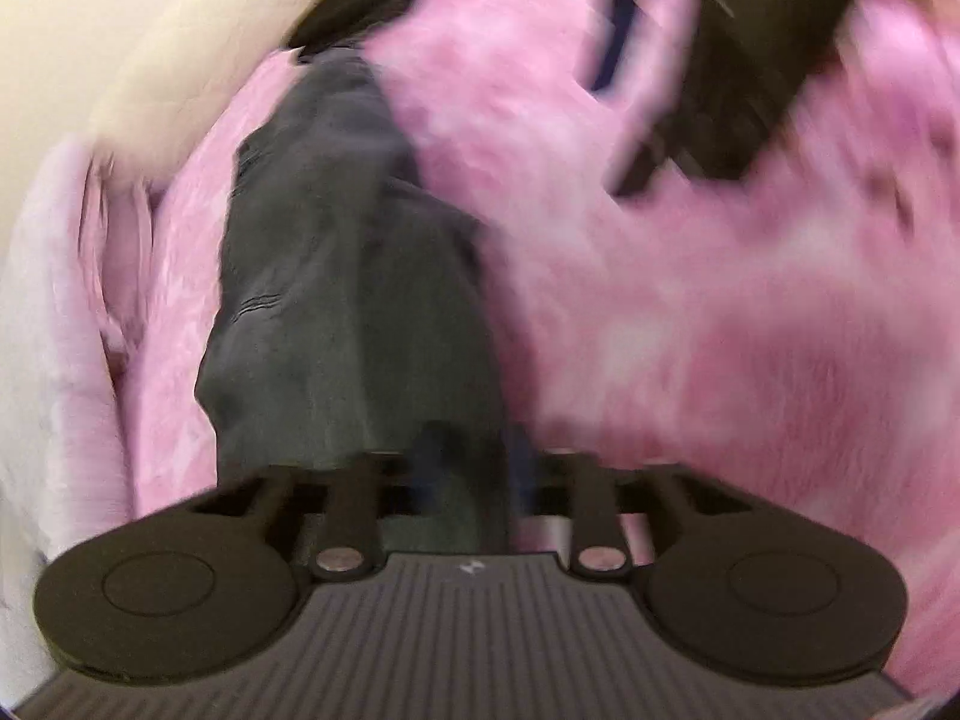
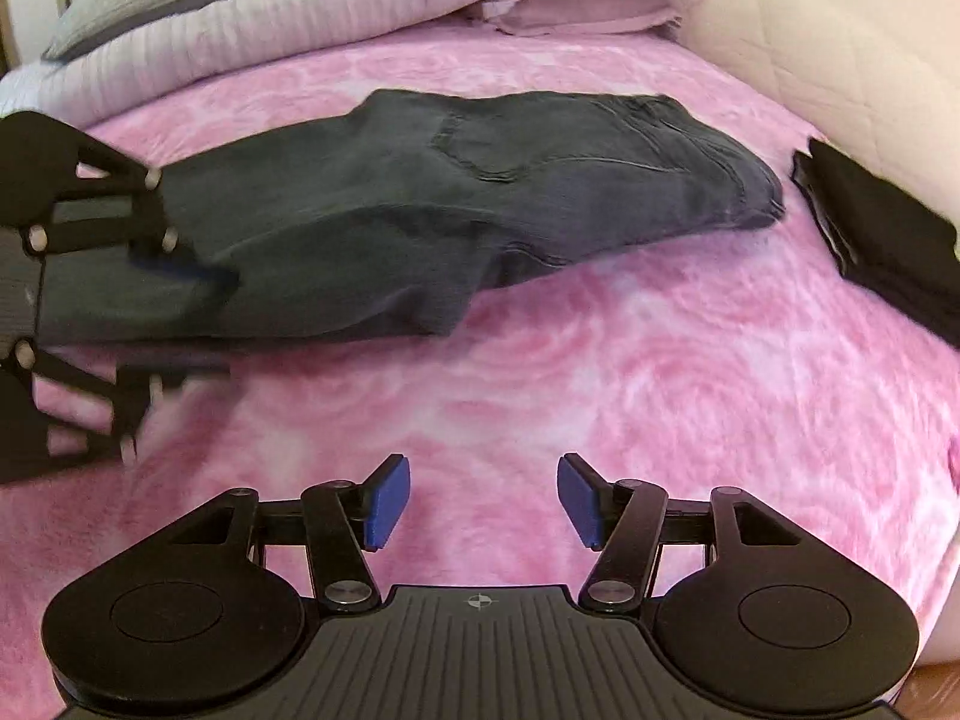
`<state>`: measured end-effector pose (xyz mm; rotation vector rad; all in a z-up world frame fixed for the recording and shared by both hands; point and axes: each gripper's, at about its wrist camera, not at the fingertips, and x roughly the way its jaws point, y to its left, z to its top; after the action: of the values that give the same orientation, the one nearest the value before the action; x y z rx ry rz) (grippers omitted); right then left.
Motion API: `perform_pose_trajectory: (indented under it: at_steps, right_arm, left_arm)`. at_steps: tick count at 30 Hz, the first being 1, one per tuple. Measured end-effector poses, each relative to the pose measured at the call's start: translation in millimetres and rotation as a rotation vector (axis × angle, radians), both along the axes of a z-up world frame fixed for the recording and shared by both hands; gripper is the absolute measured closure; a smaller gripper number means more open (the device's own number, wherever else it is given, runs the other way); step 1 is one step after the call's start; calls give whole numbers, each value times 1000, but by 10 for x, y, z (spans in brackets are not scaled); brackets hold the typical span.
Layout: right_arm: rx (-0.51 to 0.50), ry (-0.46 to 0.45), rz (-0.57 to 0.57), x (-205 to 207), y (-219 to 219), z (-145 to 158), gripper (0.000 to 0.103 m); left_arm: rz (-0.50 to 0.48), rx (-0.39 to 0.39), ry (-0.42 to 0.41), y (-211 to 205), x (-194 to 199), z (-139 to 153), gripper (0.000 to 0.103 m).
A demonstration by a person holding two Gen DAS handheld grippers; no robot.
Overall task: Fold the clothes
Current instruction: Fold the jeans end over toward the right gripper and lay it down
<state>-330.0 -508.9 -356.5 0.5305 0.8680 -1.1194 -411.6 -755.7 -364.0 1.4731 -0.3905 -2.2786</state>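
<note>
Left tongs (image 2: 180, 264) clamp dark denim jeans (image 2: 480, 180) at nine o'clock; right tongs (image 2: 483, 495) gape empty over fuzzy pink blanket (image 2: 660, 390).

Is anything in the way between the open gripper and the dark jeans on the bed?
Nothing visible. Only bare pink blanket lies between the open right gripper and the jeans. The left gripper is at the jeans' leg end, off to the side.

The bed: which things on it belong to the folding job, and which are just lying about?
In the job:
- dark grey denim jeans
- left gripper, shut on the jeans' leg end
- right gripper, open

Lying about:
- folded black garment
- stacked pale pink bedding
- pink swirl-patterned blanket
</note>
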Motion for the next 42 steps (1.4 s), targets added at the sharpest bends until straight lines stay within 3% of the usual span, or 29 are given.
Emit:
perform_pose_trajectory:
  at_steps: [2,4,7,10,18,22,23,25,28,31,35,38,39,42]
  right_arm:
    - [-17,-50,8,10,-10,32,43]
    - [-42,-100,23,81,-20,58,39]
    - [-49,-144,2,218,-114,17,37]
    - [-33,-205,-89,227,-187,-16,35]
    - [-69,-290,-197,469,-573,-158,30]
    - [-92,-310,-327,491,-764,-316,29]
    - [-99,-313,-347,456,-772,-313,31]
    - [-117,-294,-350,365,-714,-235,75]
    - [-151,-182,-275,330,-458,-27,97]
    - [-167,-58,-203,376,-210,104,103]
    - [-62,-78,-278,228,-119,31,103]
    - [-90,-91,-230,268,-64,92,102]
    - [-105,-87,-202,314,-71,95,95]
    - [-157,-39,-155,462,-162,32,55]
  left_arm:
    - [146,101,80,-304,35,212,98]
    - [242,150,121,-601,108,327,99]
    - [185,135,112,-684,130,379,99]
    - [124,123,75,-626,116,332,99]
    - [147,139,120,-718,128,297,101]
    - [154,121,126,-719,170,300,101]
    - [147,116,123,-705,172,293,101]
    - [123,115,121,-656,165,287,101]
    - [62,112,108,-532,142,266,101]
    - [-4,110,80,-373,119,206,101]
    - [-73,97,56,-192,119,145,99]
    - [-122,50,40,-78,125,96,91]
    - [-135,32,35,-54,124,67,85]
    - [-174,-2,7,-30,80,-34,80]
